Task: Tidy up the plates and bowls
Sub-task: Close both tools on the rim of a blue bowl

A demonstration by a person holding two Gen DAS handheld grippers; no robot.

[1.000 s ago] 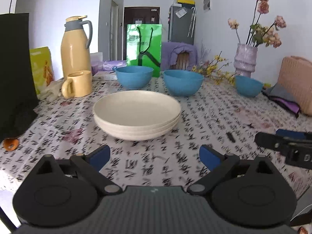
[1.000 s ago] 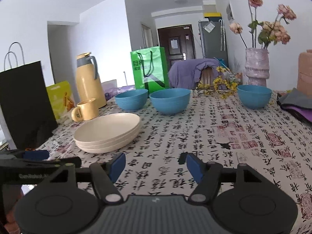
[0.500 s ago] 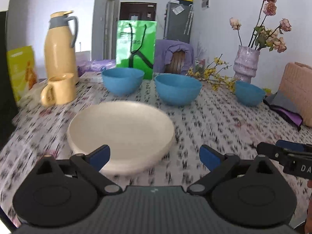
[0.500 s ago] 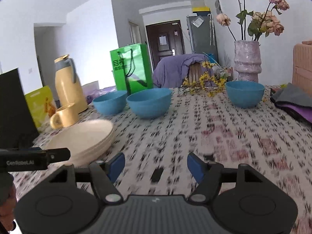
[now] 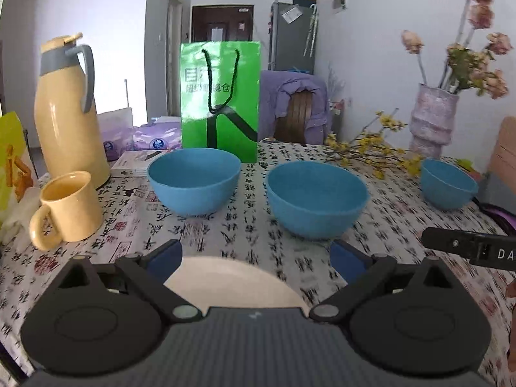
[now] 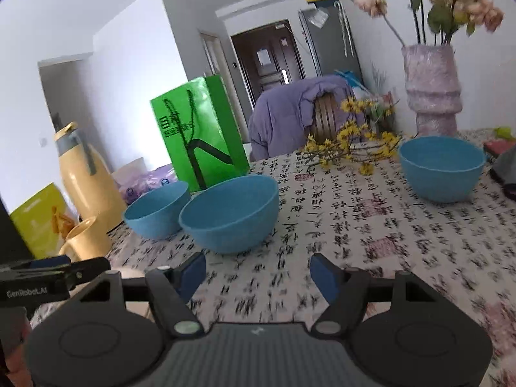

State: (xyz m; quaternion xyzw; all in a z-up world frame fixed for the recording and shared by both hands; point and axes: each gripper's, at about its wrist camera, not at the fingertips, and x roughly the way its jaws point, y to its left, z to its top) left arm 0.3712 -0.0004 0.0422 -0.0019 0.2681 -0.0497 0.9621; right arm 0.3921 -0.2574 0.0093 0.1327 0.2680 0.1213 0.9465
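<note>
Calligraphy-print tablecloth (image 5: 251, 222) covers the whole table, black characters plus red seals. Left gripper (image 5: 256, 253) gapes wide over the round cream plate (image 5: 235, 279), holding nothing; its near edge is hidden. Right gripper (image 6: 258, 274) is spread wide too, empty. Three matte blue bowls (image 5: 317, 198) sit beyond. "GenRobot.AI" shows on the left tool; green paper bag (image 5: 220, 100) text is unreadable.

yellow thermos (image 5: 67, 122) and mug (image 5: 69, 209), green bag (image 5: 221, 100), vase (image 5: 433, 119) on patterned tablecloth (image 5: 245, 225).
</note>
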